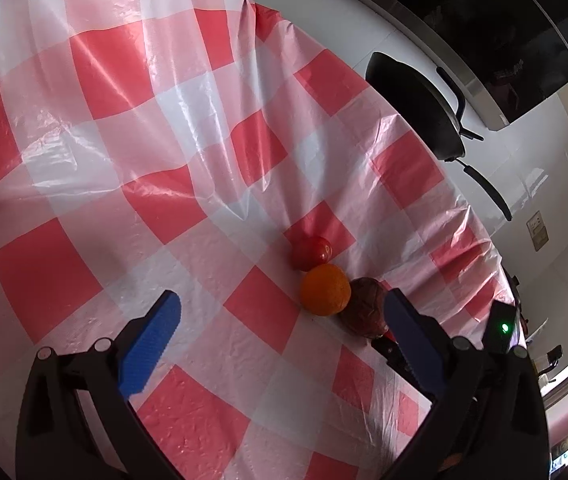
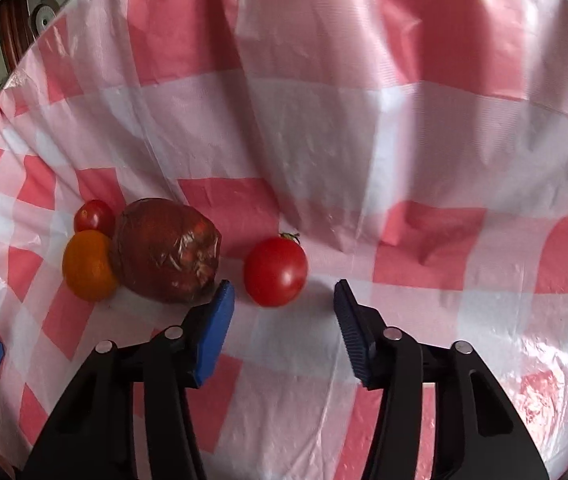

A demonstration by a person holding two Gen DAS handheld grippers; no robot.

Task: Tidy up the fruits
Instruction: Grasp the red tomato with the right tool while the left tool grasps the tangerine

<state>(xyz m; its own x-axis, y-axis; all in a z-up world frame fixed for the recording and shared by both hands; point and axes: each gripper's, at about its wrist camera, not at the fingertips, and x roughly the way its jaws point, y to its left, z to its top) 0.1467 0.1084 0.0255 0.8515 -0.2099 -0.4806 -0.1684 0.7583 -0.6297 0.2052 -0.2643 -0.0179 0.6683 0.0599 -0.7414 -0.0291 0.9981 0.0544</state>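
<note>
On the red-and-white checked cloth (image 2: 323, 128), seen from the right wrist, a small tomato (image 2: 94, 216) sits far-left, touching an orange (image 2: 88, 266) and a dark wrapped round fruit (image 2: 168, 250); its kind is hard to make out. Right of them, apart, a larger tomato (image 2: 276, 272) lies with its stem far-right. The right gripper (image 2: 282, 290) is spread, pinching nothing; the left gripper (image 1: 280, 304) is spread wide, its right finger hiding part of the dark fruit.

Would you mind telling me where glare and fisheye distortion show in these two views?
Left wrist view: bright streaks of glare on the creased checked tablecloth, whose squares bend toward the dark round border. Right wrist view: small highlights on the tomato; the squares curve likewise.
</note>
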